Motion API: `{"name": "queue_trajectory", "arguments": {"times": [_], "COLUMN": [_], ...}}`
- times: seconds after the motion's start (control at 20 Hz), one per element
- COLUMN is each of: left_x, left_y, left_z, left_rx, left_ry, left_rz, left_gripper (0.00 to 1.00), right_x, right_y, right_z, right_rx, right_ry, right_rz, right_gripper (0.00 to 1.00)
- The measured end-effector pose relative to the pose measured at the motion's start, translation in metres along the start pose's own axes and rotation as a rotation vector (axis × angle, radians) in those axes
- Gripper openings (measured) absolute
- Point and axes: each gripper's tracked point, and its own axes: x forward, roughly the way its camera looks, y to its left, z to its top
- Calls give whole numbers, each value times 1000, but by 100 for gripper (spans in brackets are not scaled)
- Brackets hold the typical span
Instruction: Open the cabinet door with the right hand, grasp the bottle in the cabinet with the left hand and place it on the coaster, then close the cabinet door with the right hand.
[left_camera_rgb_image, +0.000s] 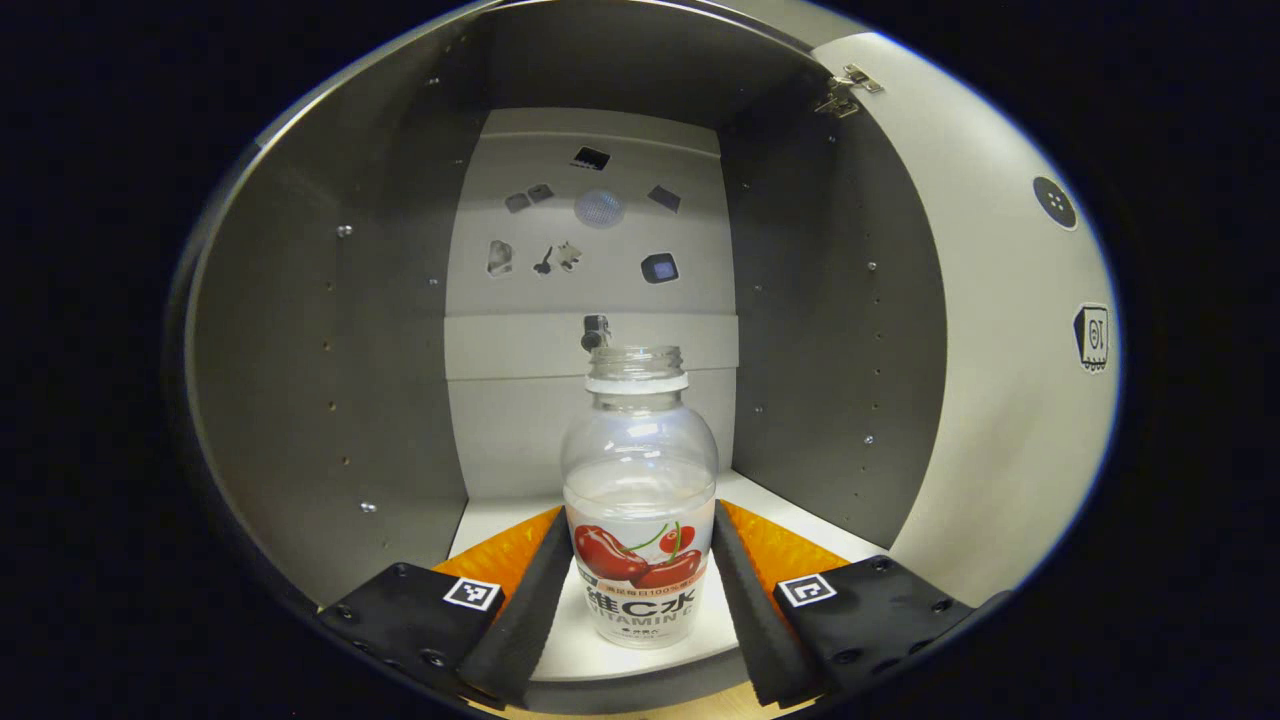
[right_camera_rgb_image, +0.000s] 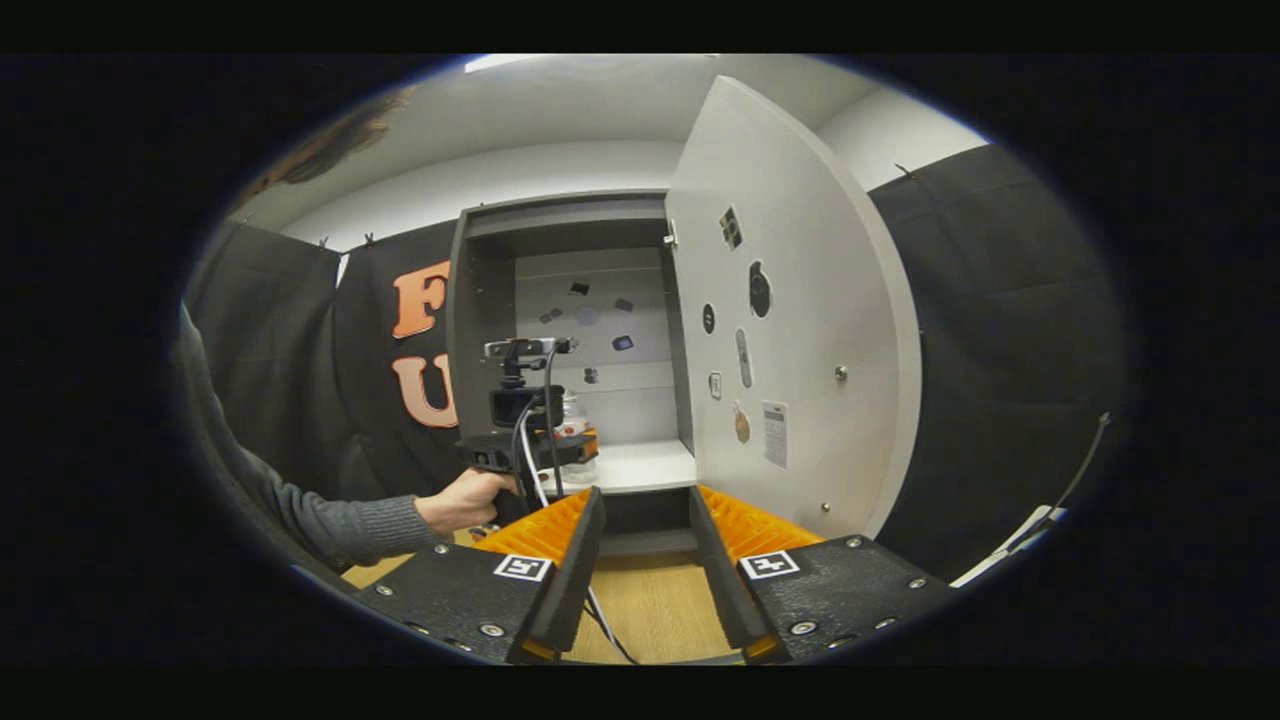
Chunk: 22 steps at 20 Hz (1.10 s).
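Both tongs open: my left tongs (left_camera_rgb_image: 640, 560) straddle the clear uncapped plastic bottle (left_camera_rgb_image: 640, 500) on the grey cabinet's shelf (left_camera_rgb_image: 600, 655), fingers not pressing; right tongs (right_camera_rgb_image: 645, 560) empty, white door (right_camera_rgb_image: 790, 330) swung open.

A booth hung with black cloth (right_camera_rgb_image: 1000, 330) on both sides, beneath a plain white wall (right_camera_rgb_image: 500, 185) and a pale ceiling (right_camera_rgb_image: 560, 95) with a bright light strip at its top edge. A light wooden tabletop (right_camera_rgb_image: 655, 605) runs across the foreground. A white cable (right_camera_rgb_image: 1030, 525) lies at the far right edge.
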Motion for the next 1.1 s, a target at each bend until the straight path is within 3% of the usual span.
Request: {"name": "queue_trajectory", "arguments": {"times": [0.15, 0.2, 0.3, 0.5, 0.55, 0.65, 1.1], "left_x": [-34, -46, -76, -134, -149, -173, -250], "left_y": [1, 2, 5, 6, 6, 8, 22], "left_z": [4, 4, 1, -19, -26, -43, -158], "left_rx": [21, 26, 36, 68, 61, 37, -7], "left_ry": [-20, -28, -50, -80, -77, -64, 58], "left_rz": [14, 24, 51, 97, 99, 113, 180], "left_gripper": [86, 86, 87, 86, 85, 85, 86], "right_x": [-7, -10, -16, -28, -31, -36, -39], "right_y": [-7, -10, -11, -16, -16, -17, -12], "right_z": [-4, -6, -8, -14, -15, -17, -55], "right_rx": [1, 2, 9, 19, 26, 39, 92], "right_ry": [9, 12, 16, 30, 31, 35, 131], "right_rz": [25, 35, 65, 115, 127, 154, 234], "right_gripper": [54, 58, 54, 56, 52, 58, 59]}}
